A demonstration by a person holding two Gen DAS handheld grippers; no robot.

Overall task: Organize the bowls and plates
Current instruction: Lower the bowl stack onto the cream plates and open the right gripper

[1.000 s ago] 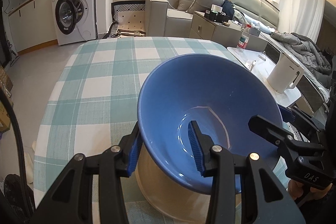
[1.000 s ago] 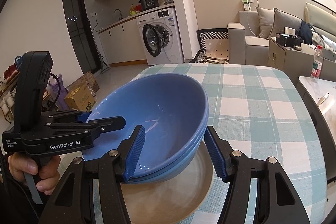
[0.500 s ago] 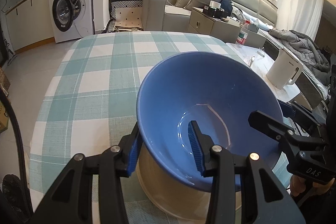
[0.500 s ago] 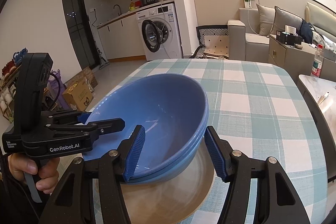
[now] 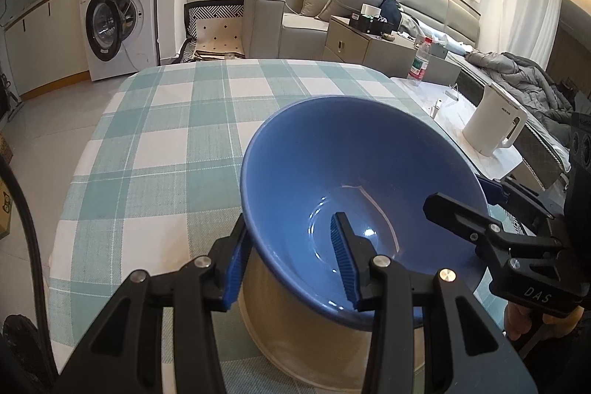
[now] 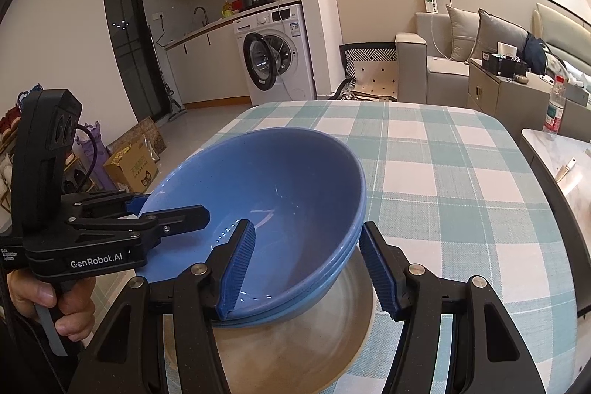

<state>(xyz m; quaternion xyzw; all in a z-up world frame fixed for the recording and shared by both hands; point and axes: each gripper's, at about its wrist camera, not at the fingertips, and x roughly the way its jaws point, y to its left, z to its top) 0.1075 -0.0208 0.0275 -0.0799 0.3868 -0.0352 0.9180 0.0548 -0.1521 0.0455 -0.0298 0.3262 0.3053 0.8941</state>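
Observation:
Two nested blue bowls sit tilted in a wide beige bowl on the checked tablecloth. My left gripper straddles the near rim of the blue bowls, one finger outside and one inside, jaws wide apart with a gap to the wall. My right gripper straddles the opposite rim the same way, jaws apart. Each gripper shows in the other's view, the right one and the left one.
The green and white checked table stretches ahead. A white kettle and a water bottle stand on a side table at the right. A washing machine, a sofa and cardboard boxes lie beyond the table.
Both grippers and the bowls have shifted slightly back from the far table edge. The jaws have not changed their spacing.

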